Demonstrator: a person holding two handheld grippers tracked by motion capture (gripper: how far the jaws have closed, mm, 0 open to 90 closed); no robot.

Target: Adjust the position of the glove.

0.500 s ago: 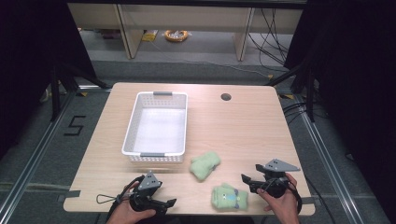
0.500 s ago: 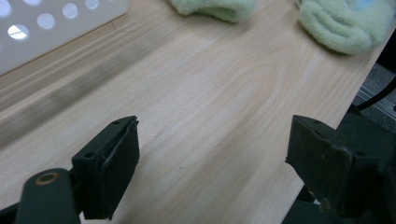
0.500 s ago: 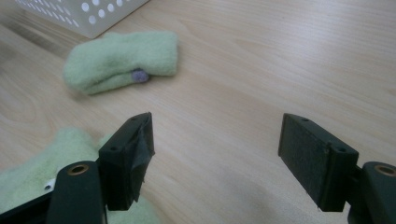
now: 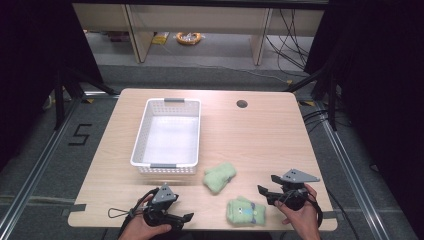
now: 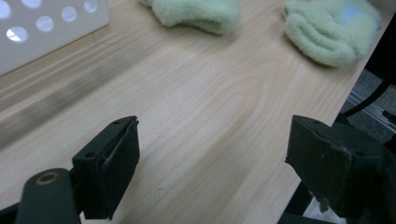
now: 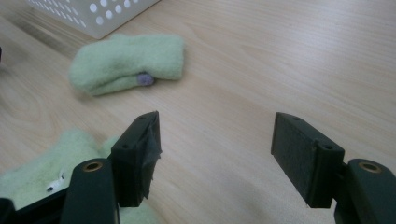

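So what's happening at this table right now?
A person holds a gripper in each hand at the near edge of a wooden table. Both the left gripper and the right gripper are open and hold nothing. Two fuzzy green socks lie between them: a plain sock near the white basket, and a patterned sock by the right gripper. The basket looks empty.

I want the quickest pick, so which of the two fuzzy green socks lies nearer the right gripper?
The fuzzy green sock with the blue patch at the table's front edge; the plain green sock lies farther from the right gripper, by the white basket.
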